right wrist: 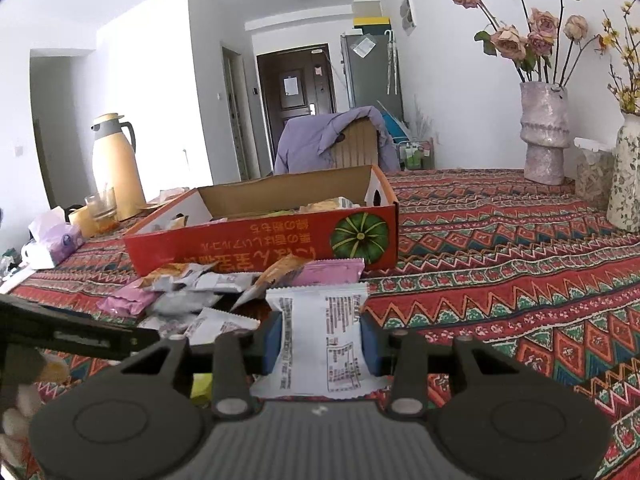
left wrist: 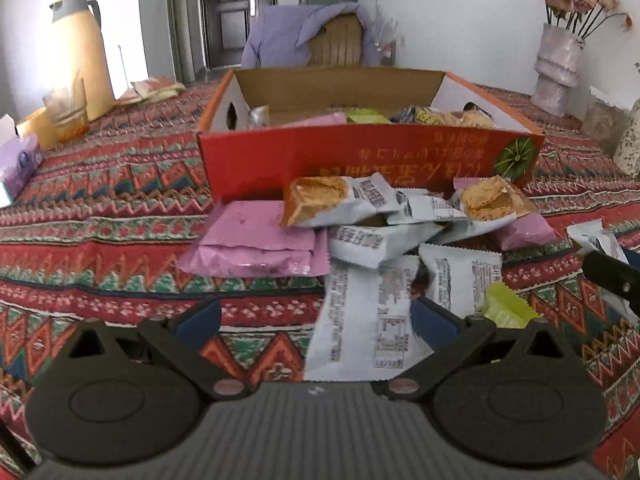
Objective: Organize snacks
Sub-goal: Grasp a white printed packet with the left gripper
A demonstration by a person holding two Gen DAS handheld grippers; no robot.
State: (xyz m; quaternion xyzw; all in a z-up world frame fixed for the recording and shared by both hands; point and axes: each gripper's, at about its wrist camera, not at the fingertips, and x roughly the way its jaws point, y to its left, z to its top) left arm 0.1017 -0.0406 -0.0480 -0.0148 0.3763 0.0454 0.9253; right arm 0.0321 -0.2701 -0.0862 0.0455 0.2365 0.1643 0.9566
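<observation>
An orange cardboard box (left wrist: 360, 156) (right wrist: 256, 248) with several snacks inside stands on the patterned tablecloth. In front of it lies a pile of white, pink and green snack packets (left wrist: 380, 236) (right wrist: 200, 300). My left gripper (left wrist: 316, 316) stands open low over the near end of the pile, a white packet (left wrist: 360, 320) lying between its blue pads without touching them. My right gripper (right wrist: 320, 340) is shut on a white snack packet (right wrist: 320, 332), pads pressing both sides. The right gripper's black finger (left wrist: 612, 276) shows at the left wrist view's right edge.
A cream thermos (left wrist: 80, 48) (right wrist: 114, 164), a glass (left wrist: 68, 108) and a tissue pack (right wrist: 52, 240) stand at the left. Flower vases (right wrist: 546, 132) (left wrist: 558, 68) stand at the right. A chair with purple cloth (right wrist: 336, 140) is behind the table.
</observation>
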